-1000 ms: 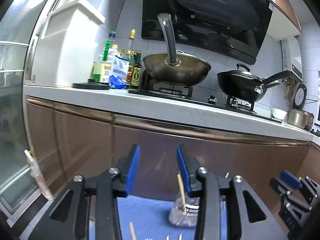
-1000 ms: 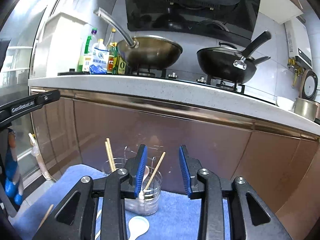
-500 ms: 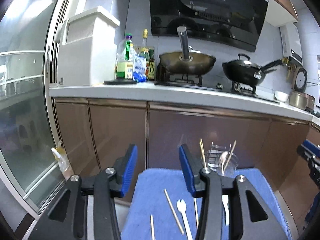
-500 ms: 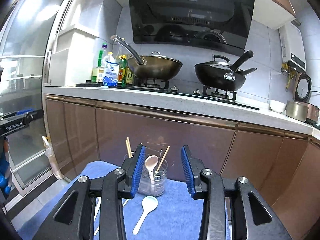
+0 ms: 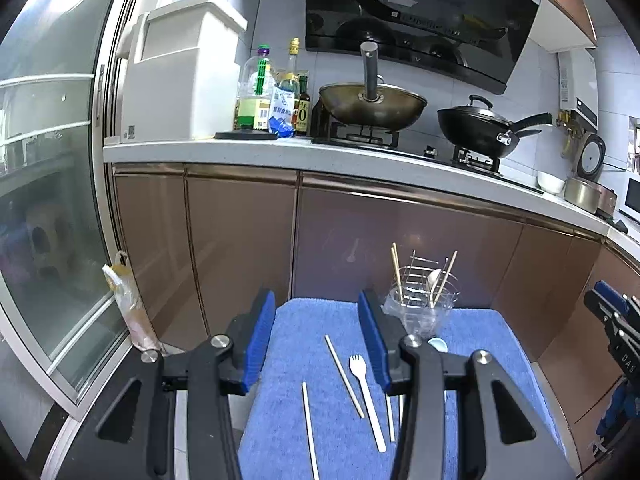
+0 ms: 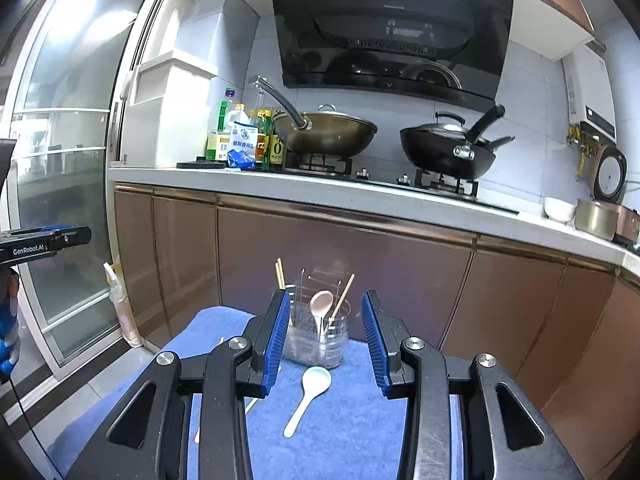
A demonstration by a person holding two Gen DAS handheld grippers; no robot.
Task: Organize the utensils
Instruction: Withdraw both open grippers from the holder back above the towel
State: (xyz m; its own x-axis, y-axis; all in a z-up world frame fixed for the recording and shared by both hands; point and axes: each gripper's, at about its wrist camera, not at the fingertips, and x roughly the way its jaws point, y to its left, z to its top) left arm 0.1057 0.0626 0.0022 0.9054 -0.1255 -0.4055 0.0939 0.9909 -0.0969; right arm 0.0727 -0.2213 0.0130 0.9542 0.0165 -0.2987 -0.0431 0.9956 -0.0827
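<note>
A brown cabinet run (image 5: pixel 360 240) under a white counter (image 5: pixel 280 152) fills the background, with a black hood (image 6: pixel 392 28) above a brass wok (image 6: pixel 324 132) and a black pan (image 6: pixel 444 148) on the stove. Bottles (image 5: pixel 260 92) stand at the counter's left end beside a white box (image 5: pixel 180 72).

In front of the cabinets lies a blue towel (image 5: pixel 320 320). At its far edge stands a clear holder (image 6: pixel 316 336) with a wire rack inside; it holds chopsticks (image 6: pixel 280 274) and a pale spoon (image 6: pixel 322 304), all upright or leaning.

Loose on the towel: a light blue spoon (image 6: pixel 308 396) just in front of the holder, bowl toward it; a white fork (image 5: pixel 366 400) to its left; and several chopsticks, one (image 5: pixel 344 376) just left of the fork, another (image 5: pixel 310 428) nearer the camera.

The left gripper (image 5: pixel 316 340) hovers over the towel's left part, jaws parted with nothing between them. The right gripper (image 6: pixel 324 340) faces the holder, jaws also parted and empty, apart from the blue spoon below.
</note>
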